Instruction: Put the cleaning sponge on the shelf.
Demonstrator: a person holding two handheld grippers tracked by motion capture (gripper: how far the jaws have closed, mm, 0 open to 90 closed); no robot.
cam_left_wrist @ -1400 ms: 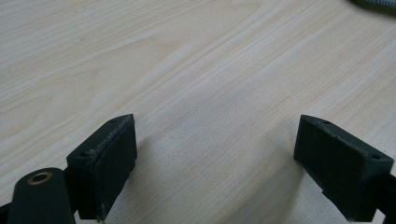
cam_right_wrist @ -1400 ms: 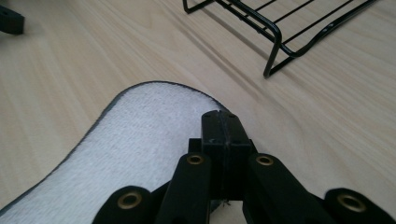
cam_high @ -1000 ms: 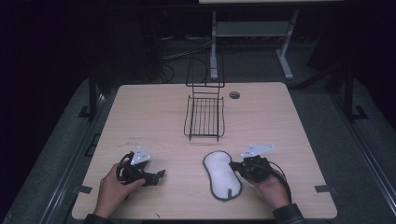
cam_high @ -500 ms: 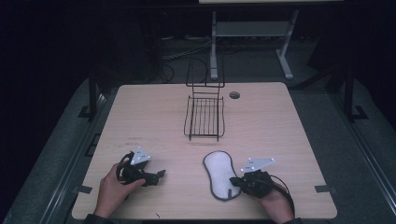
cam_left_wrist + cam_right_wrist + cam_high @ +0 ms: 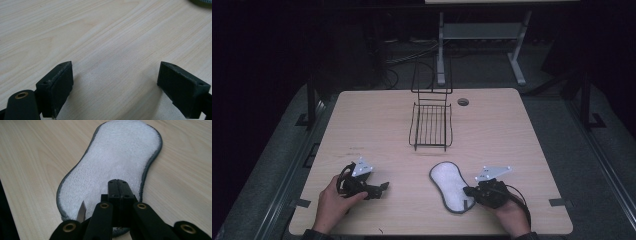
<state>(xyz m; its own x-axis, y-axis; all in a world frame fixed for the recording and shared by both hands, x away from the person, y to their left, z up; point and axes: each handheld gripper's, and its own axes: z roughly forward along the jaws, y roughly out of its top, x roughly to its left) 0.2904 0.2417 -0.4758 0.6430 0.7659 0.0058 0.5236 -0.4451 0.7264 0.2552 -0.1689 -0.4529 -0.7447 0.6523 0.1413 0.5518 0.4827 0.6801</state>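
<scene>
The desk is a pale wood-grain top that takes up most of the high view, with dark floor all around it. At about twelve o'clock from the desk's centre stands a black wire rack, its flat barred tray lying on the desk and its tall back frame rising at the far end; at one o'clock from the rack there is a small round cable hole in the desktop.

At roughly five o'clock from the centre lies the cleaning pad, a white, peanut-shaped piece of towelling with a grey stitched border, flat on the wood and well apart from the rack. In the right gripper view the pad stretches away toward twelve o'clock.

The right gripper sits at the pad's four o'clock corner, held in a hand at the desk's near edge. Its fingers are pressed together over the pad's near end; whether any fabric is pinched between them cannot be told.

The left gripper lies at seven o'clock from the centre, well apart from the pad, resting low by the desk. Its fingers are released, spread wide with only bare wood between them.
</scene>
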